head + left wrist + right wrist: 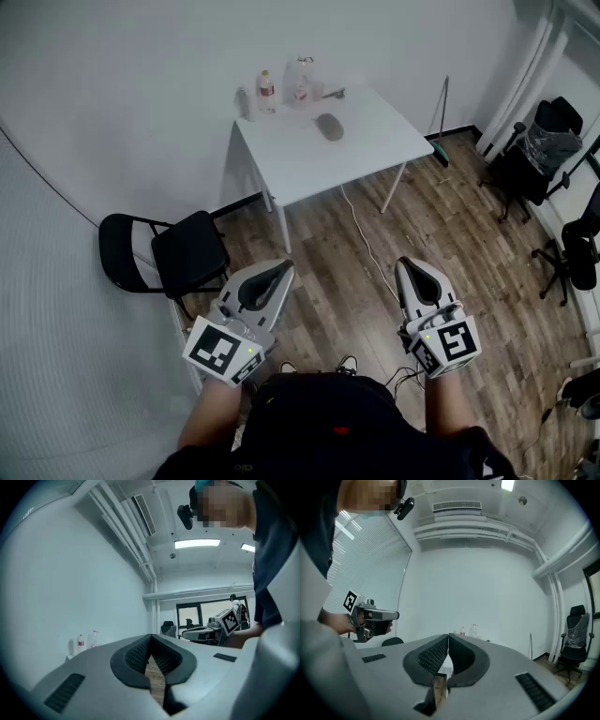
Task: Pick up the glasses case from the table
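1. Grey and oval, the case (329, 127) lies on the white table (375, 150) at the far side of the room. It sits just near of the bottles (267, 91), which stand by the table's far left corner.
2. Both tools are held low and near, over the wood floor (319, 272). They are well apart from the table, with open floor between.
3. The left gripper (284, 270) has its jaws together, tips meeting, with nothing between them.
4. The right gripper (410, 264) is likewise closed on nothing.
5. In the head view the case lies straight ahead and far, between the lines of the two tools and a little toward the left one's side.
6. The right gripper view shows the bottles just right of its jaw tips, so that tool is aimed at the table. The left gripper view puts them far off to the left, so that tool is aimed past the table's right side. I judge the right hand the better lined up.
7. The case's long axis seems to run near to far, with its near end leaning slightly right. It is too small here to be sure.
8. If so, the jaws would close across its short left-right width, after a walk-in and an opening of the jaws.
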The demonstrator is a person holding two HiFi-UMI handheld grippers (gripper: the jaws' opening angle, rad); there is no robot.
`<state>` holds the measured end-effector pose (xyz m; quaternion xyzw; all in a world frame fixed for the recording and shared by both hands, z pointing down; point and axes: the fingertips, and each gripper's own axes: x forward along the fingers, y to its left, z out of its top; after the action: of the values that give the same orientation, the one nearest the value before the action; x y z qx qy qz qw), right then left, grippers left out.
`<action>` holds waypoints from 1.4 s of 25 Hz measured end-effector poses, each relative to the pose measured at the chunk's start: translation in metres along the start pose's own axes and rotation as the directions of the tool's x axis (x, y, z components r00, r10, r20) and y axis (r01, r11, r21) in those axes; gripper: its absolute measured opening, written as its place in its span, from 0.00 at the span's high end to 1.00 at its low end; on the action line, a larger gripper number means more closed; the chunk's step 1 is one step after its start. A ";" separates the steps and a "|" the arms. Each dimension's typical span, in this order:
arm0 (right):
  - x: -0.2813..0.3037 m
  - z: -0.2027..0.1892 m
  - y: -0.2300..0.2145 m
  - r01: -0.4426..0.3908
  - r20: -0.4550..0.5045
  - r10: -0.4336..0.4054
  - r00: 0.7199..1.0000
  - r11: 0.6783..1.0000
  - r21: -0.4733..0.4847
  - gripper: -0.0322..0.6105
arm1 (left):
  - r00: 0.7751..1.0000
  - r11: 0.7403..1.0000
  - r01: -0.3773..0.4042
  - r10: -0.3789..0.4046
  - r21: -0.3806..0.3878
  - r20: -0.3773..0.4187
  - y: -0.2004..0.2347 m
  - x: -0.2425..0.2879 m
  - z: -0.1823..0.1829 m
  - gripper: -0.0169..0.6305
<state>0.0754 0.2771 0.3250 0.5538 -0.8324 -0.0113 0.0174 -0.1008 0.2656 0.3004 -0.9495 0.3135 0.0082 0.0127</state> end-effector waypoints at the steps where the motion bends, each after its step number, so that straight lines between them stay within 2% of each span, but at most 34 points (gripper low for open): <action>1: 0.000 0.000 0.001 -0.006 0.007 0.006 1.000 1.000 0.004 0.91 | 1.000 1.000 0.000 0.000 0.000 0.000 0.000 0.000 -0.001 0.94; 6: 0.002 -0.003 -0.001 -0.004 -0.007 0.004 1.000 1.000 -0.007 0.91 | 1.000 1.000 0.005 -0.005 0.000 -0.002 0.001 0.003 -0.004 0.94; 10: 0.002 0.004 0.001 -0.025 0.025 0.024 0.999 1.000 0.014 0.91 | 1.000 1.000 0.007 -0.007 0.000 -0.002 -0.001 0.006 -0.002 0.94; 15: 0.005 -0.005 -0.003 -0.008 -0.009 0.007 1.000 1.000 -0.010 0.91 | 1.000 1.000 0.005 -0.005 -0.001 -0.002 0.002 0.006 -0.005 0.94; 19: 0.011 -0.004 -0.008 -0.011 0.001 0.011 1.000 0.999 0.042 0.91 | 1.000 1.000 -0.005 0.005 -0.007 -0.001 0.006 0.009 -0.007 0.94; 25: 0.015 0.000 -0.015 -0.043 0.022 0.042 0.999 0.998 0.055 0.91 | 0.999 0.999 -0.033 0.033 -0.003 -0.014 0.007 0.019 -0.007 0.94; 30: 0.010 -0.011 -0.036 -0.038 -0.016 0.038 0.999 0.999 0.024 0.91 | 0.999 0.999 -0.042 0.042 0.005 -0.013 -0.005 0.036 -0.005 0.94; 35: -0.005 -0.021 -0.070 -0.037 -0.019 0.038 0.999 0.999 0.038 0.91 | 0.999 0.999 -0.043 0.044 0.024 -0.021 -0.029 0.061 -0.007 0.94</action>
<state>0.1425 0.2547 0.3432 0.5385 -0.8424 0.0102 0.0152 -0.0343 0.2527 0.3066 -0.9423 0.3341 -0.0053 0.0206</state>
